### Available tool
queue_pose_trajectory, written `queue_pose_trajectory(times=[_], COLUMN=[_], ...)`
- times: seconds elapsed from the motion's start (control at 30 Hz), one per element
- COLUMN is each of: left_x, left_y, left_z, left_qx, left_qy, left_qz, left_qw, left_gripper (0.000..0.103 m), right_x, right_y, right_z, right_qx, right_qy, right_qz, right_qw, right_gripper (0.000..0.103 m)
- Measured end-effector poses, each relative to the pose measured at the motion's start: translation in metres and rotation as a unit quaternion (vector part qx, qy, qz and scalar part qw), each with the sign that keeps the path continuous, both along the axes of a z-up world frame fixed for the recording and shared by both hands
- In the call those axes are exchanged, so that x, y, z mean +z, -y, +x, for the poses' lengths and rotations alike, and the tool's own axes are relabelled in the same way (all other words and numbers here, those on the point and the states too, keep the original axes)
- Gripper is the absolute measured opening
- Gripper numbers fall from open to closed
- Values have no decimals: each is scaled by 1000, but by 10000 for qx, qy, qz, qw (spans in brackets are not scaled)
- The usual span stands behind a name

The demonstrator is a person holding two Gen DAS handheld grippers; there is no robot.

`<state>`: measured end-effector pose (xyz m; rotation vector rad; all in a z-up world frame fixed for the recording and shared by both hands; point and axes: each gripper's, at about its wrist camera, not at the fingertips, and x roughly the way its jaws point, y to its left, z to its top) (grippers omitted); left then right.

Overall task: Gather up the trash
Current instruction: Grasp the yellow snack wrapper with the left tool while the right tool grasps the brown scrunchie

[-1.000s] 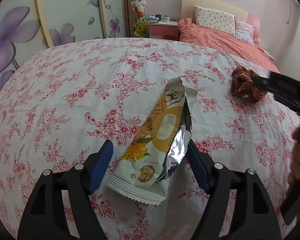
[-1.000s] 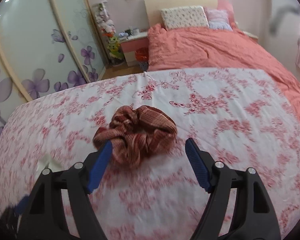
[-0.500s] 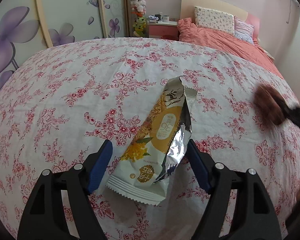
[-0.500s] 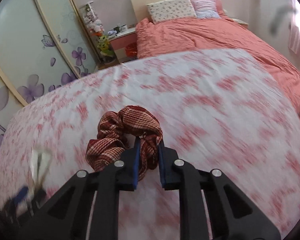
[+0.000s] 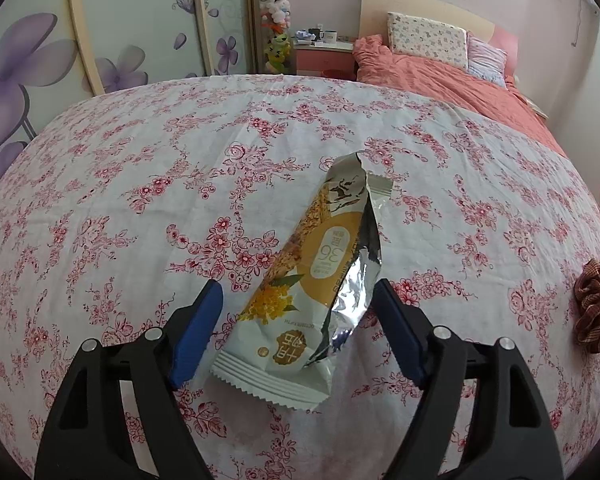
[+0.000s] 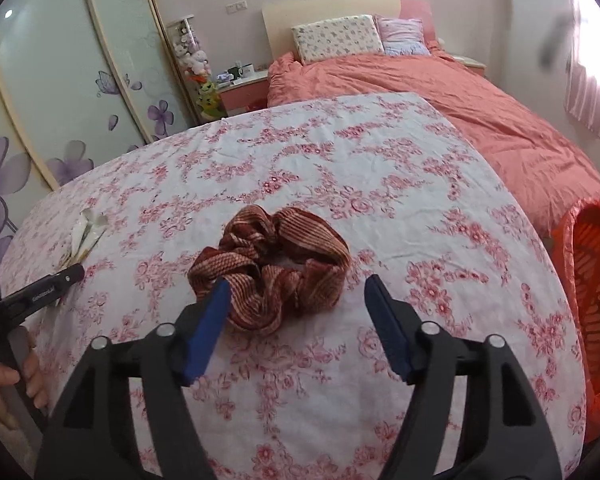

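The left gripper (image 5: 298,312) hangs jaws apart around the torn yellow-and-silver foil snack wrapper (image 5: 314,284) lying on the floral-clothed surface (image 5: 140,184); slick foil could slip. The right gripper (image 6: 296,312), jaws apart, straddles a maroon striped fabric scrunchie (image 6: 270,266), hardly trash.

Open cloth lying around both spread grippers

The left gripper (image 5: 298,312) is standing spread with a torn snack wrapper (image 5: 316,284) lying between its fingers, bare floral tablecloth (image 5: 140,184) stretching far and left. The right gripper (image 6: 296,312) is gaping just behind a brown scrunchie (image 6: 272,268), its left finger overlapping the fabric; an orange basket (image 6: 592,288) is blocking the right edge, and the bed (image 6: 480,104) is closing the far side.
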<state>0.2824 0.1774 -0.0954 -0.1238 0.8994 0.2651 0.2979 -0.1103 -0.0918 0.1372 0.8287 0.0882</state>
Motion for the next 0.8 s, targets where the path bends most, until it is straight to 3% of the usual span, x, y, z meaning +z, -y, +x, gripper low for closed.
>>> queue_pose_trajectory(times=[0.17,0.23,0.33,0.43,0.57,0.8], left_x=[0,-1,-1,0,1,2], left_y=[0,1,2,-1,-7,-9], left_z=[0,1,5,9,14,12], left_qx=[-43,-105,-196,-199,-239,-425], left_qy=[0,-2,-12,24,63,106], left_qz=[-20,-32,-4,-55,-84,-79], left_qw=[10000,9999,9998,9998,9997,9990], left_gripper=[79,81,81,79,68,62], right_x=[-3,-6,-11,-14,-17,-18], right_y=[-16,-23,-32,-36,-29,-27], right_z=[20,26,33,35,35,35], right_qx=[14,49,91,146,110,131], right_qy=[-67,-145,-221,-290,-356,-356], right_qz=[-28,-145,-367,-486,-320,-278], right_qw=[10000,9998,9990,9983,9988,9989], right_gripper=[88,90,90,82,76,79])
